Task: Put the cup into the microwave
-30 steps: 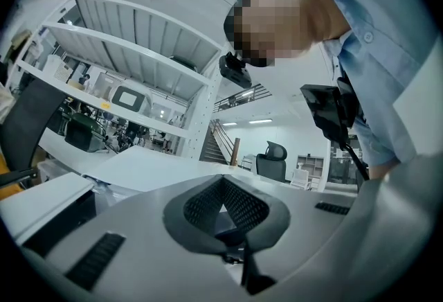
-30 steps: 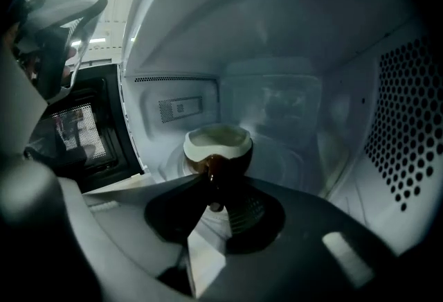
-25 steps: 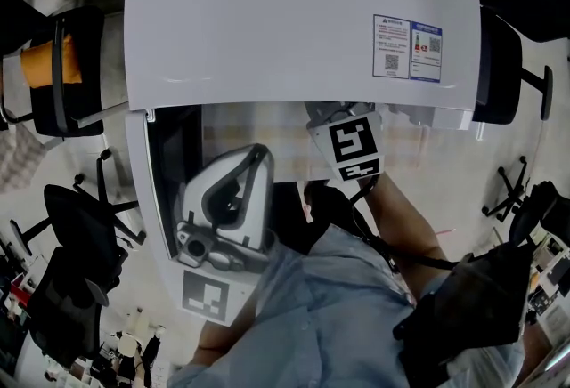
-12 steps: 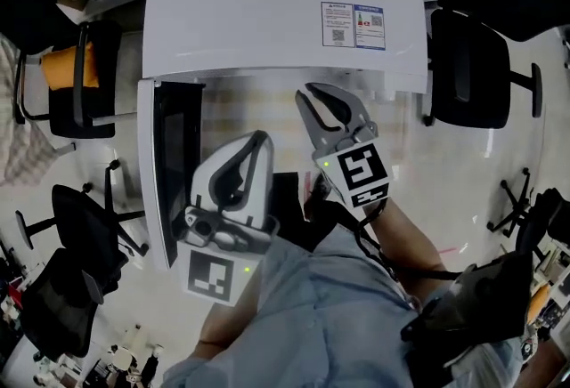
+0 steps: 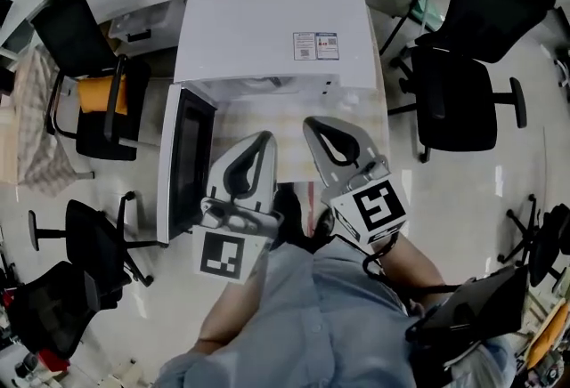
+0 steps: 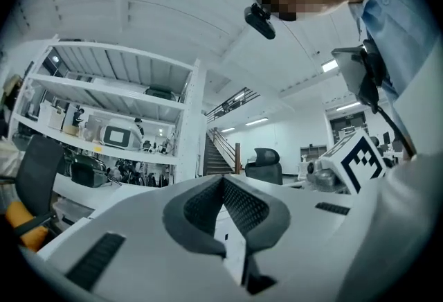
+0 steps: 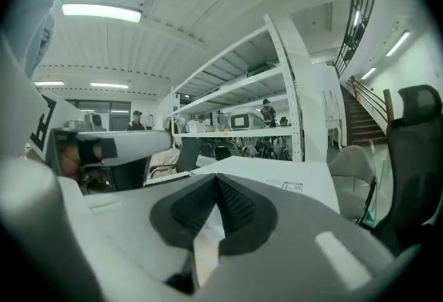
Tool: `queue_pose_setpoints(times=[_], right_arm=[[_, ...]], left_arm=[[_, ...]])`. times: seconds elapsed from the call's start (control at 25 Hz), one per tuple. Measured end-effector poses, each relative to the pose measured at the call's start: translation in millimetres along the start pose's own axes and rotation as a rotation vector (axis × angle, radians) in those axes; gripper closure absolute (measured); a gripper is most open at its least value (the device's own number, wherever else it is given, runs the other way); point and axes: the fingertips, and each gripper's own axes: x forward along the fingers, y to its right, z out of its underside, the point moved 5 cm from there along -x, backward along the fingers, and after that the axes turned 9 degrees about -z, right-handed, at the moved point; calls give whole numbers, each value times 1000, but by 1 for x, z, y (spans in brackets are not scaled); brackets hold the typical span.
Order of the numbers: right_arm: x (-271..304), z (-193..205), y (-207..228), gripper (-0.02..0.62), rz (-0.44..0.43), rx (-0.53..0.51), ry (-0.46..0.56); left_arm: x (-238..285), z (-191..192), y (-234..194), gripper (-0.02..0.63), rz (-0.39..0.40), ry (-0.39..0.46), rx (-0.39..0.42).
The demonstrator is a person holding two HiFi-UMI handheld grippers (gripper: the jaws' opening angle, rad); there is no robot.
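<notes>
The fingers of the left gripper (image 5: 260, 141) are pressed together with nothing held between them. Those of the right gripper (image 5: 313, 124) are likewise closed on nothing. The cup is shown in no view, so its place relative to the fingers cannot be told.

Just beyond both sets of fingertips the microwave (image 5: 272, 30) is seen from above, a white box with a smooth, flat top. Its cavity is hidden under that top. Its door (image 5: 187, 159), dark-paned and white-framed, is swung open to the left of the left fingers. A pale checked surface (image 5: 267, 110) is seen under the fingertips, running up to the microwave's front.

A printed sticker (image 5: 317, 45) is set on the microwave's top, beyond the right fingers. A black office chair (image 5: 463, 101) is placed well to the right of the right fingers. An orange cushion (image 5: 96, 95) is seen on another chair well to the left of the left fingers.

The finger pads (image 6: 241, 208) are dark and finely ribbed, set in smooth white shells.
</notes>
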Motion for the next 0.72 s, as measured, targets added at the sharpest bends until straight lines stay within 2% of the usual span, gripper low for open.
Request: queue_pose_setpoints(times=[0.16, 0.32, 0.72], right_arm=[[-25, -22, -18, 594, -2, -53, 34], [-47, -38, -29, 594, 15, -92, 74], [-80, -43, -46, 594, -4, -116, 109]], left_arm=[[-16, -14, 14, 601, -49, 11, 43], [-30, -24, 28, 601, -65, 27, 72], [-54, -33, 55, 601, -72, 54, 92]])
